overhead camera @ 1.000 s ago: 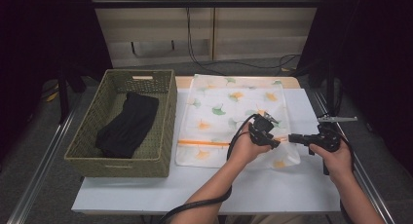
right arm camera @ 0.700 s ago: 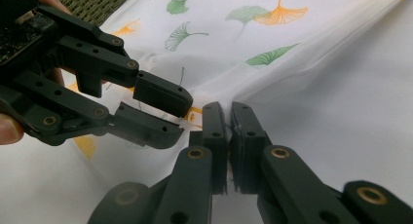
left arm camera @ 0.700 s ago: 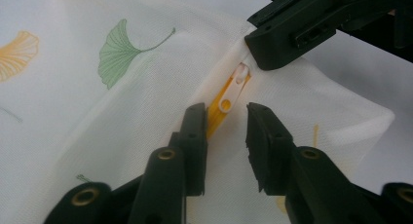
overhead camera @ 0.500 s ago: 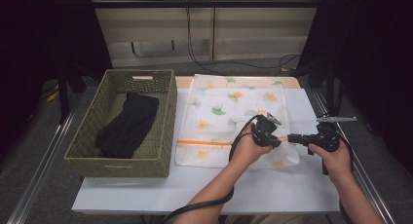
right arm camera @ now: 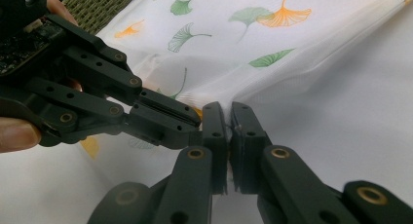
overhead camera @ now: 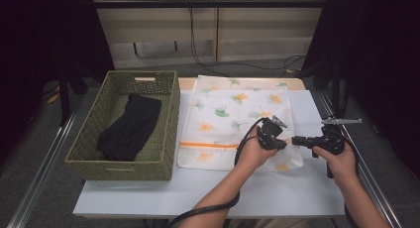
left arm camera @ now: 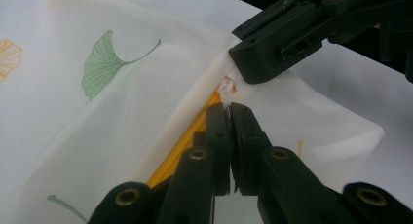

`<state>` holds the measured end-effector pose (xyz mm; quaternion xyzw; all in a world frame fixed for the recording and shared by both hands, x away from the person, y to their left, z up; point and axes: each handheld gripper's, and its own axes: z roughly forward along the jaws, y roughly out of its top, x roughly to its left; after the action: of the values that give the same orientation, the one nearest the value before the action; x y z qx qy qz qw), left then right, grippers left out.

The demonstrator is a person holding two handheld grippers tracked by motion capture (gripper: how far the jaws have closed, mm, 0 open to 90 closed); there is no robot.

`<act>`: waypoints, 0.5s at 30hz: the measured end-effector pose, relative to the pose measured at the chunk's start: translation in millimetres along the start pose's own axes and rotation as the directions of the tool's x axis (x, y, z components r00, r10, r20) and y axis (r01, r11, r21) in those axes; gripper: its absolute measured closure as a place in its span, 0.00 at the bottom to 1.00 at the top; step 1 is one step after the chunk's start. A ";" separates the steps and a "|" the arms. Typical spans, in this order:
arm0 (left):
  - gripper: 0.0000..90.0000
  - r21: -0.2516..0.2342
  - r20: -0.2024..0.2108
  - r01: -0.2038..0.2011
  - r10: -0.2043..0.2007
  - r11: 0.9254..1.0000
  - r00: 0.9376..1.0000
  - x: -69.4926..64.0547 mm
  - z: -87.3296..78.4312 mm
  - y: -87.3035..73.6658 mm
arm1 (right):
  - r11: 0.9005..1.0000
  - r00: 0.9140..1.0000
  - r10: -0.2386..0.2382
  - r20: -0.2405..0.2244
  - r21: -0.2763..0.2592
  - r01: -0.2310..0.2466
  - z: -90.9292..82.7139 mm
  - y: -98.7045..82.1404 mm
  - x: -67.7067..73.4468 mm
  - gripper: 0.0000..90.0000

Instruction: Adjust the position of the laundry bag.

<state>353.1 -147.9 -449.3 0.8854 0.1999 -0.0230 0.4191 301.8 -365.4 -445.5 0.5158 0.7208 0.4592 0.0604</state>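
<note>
At the far left of the table a wicker basket holds a folded black garment, apparently waiting to go into the bag. To its right lies a white mesh laundry bag printed with ginkgo leaves, flat on the table, with an orange zipper running across it near the person's side. Both grippers meet at the zipper's right-hand end. The left gripper has just been closing its jaws, and they now pinch the small white zipper pull, probably so the zipper can be drawn open toward the basket. Just beside it, tip almost touching tip, the right gripper has its jaws clamped on the mesh at the bag's edge, which rises in a small taut ridge; this looks like an anchoring hold, keeping the bag from sliding when the pull is dragged. Both hands hover low over the bag's near right corner.
</note>
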 end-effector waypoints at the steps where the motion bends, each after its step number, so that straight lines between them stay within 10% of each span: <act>1: 0.97 -0.005 0.007 0.000 0.000 1.000 1.000 0.3 0.9 -0.2 | 1.000 1.000 0.001 0.000 0.000 -0.001 0.0 0.0 0.0 0.96; 15: 0.85 -0.028 0.006 0.042 -0.042 0.999 0.999 -2.6 3.4 -1.3 | 1.000 1.000 0.003 0.000 -0.003 -0.003 0.1 -0.2 0.1 0.96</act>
<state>350.7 -150.6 -451.9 0.8750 0.2175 -0.0316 0.4314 301.7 -365.3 -445.6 0.5168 0.7191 0.4606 0.0604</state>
